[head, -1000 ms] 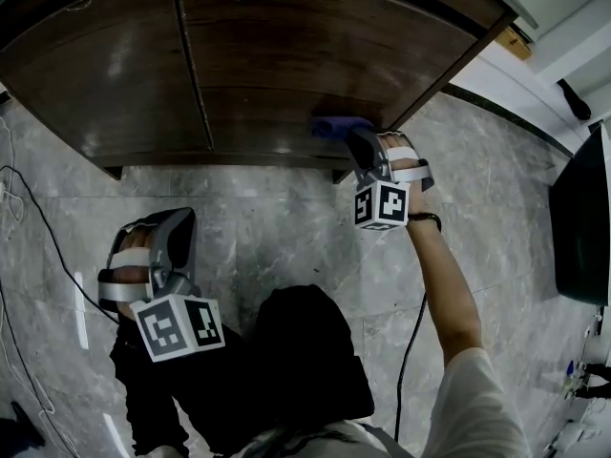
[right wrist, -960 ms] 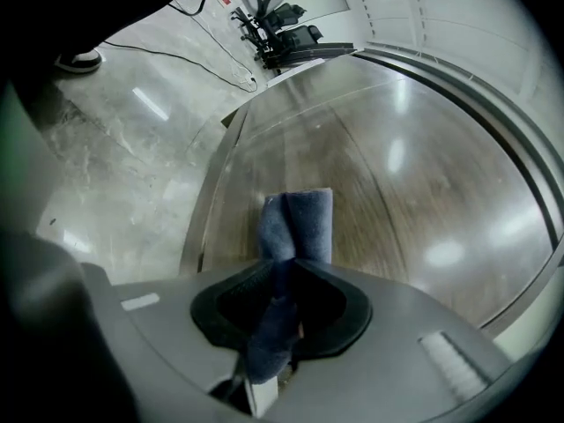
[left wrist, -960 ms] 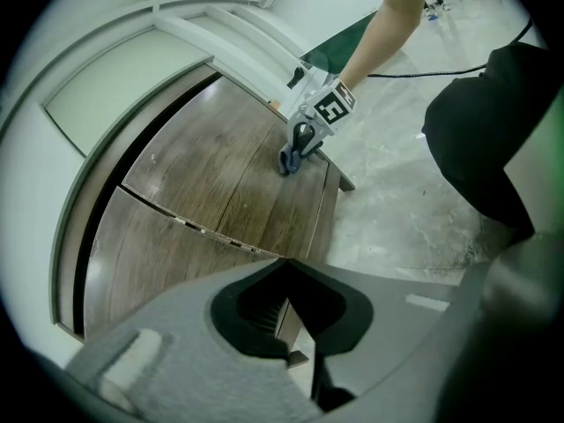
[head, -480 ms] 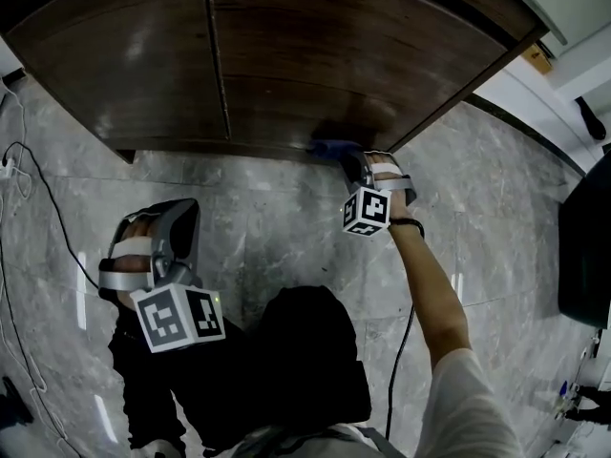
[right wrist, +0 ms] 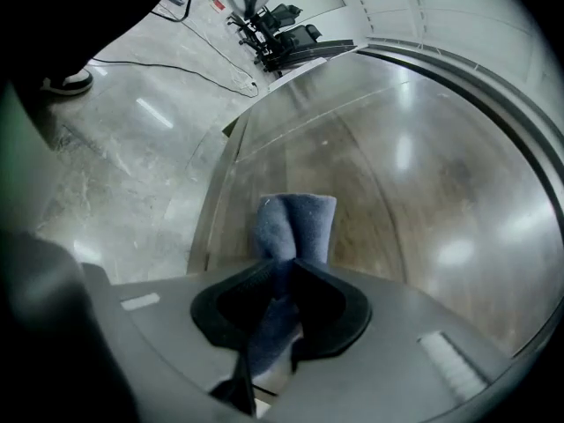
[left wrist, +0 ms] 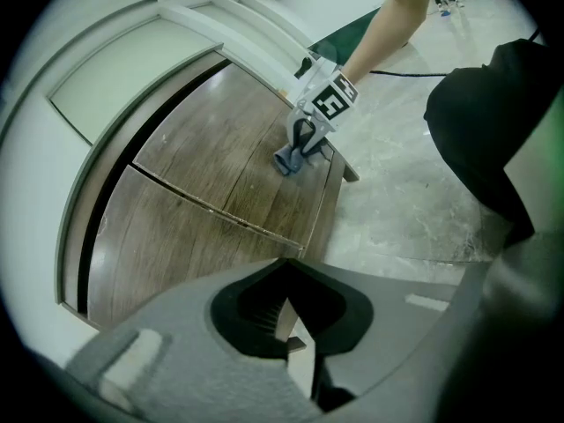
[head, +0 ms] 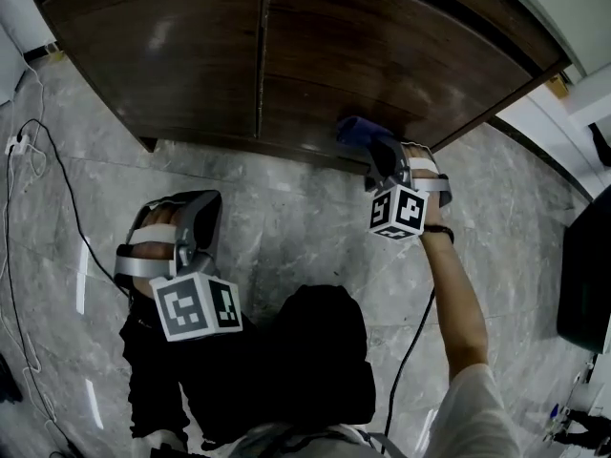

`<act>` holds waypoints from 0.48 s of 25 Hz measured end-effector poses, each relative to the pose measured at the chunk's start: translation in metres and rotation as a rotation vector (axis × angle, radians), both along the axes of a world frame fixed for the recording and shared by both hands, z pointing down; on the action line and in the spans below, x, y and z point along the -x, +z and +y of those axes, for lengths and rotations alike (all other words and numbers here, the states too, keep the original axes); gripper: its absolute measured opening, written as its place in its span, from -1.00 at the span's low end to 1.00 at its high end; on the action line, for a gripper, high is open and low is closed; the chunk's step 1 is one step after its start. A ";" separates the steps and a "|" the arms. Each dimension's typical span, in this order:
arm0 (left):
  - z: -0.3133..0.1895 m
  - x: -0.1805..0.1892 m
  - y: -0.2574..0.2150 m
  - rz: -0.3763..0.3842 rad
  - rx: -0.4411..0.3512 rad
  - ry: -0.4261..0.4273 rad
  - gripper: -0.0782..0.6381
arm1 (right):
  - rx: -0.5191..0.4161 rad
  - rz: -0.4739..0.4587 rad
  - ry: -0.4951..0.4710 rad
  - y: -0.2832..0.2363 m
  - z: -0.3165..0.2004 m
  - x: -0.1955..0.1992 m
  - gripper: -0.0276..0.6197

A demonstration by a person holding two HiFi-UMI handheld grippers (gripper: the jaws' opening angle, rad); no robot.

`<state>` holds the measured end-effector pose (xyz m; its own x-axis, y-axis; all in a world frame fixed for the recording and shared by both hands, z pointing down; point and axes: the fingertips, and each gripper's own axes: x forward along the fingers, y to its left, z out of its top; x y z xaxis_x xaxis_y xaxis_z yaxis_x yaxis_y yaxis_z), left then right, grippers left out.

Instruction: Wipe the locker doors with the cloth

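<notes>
Nearest, at the left gripper (head: 199, 203): closed on nothing, parked over the floor. Farther out, at the right gripper (head: 377, 153): clamped on the cloth (head: 355, 132), wad jutting past the tips against the door (head: 382, 55), near its bottom edge. For a clean pass: press flat, overlap strokes, avoid slipping off that edge.

The two dark brown wooden doors (head: 382, 46) stood closed, glossy, meeting at a vertical seam (head: 260, 55). The blue cloth (head: 355, 132), bunched into a fold, was pinched in the right gripper (head: 374, 153) and pressed flat against the door right of the seam, well away from it, low down.
</notes>
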<state>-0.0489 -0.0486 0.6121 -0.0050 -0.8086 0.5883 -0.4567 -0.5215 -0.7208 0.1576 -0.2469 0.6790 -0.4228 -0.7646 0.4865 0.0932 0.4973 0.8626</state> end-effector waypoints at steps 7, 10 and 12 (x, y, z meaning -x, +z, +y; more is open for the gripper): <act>0.001 0.007 0.001 0.011 -0.006 -0.010 -0.78 | -0.102 -0.019 -0.019 -0.094 0.000 0.020 -0.69; 0.003 0.008 -0.001 0.019 -0.013 -0.008 -0.78 | -0.146 -0.028 -0.026 -0.132 0.001 0.029 -0.69; 0.004 0.010 -0.001 0.020 -0.016 -0.009 -0.78 | -0.171 -0.037 -0.034 -0.158 0.001 0.037 -0.69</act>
<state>-0.0594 -0.0442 0.6109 -0.0008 -0.8182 0.5750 -0.4753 -0.5056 -0.7200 0.1209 -0.2459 0.5212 -0.4650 -0.8200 0.3338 0.0736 0.3399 0.9376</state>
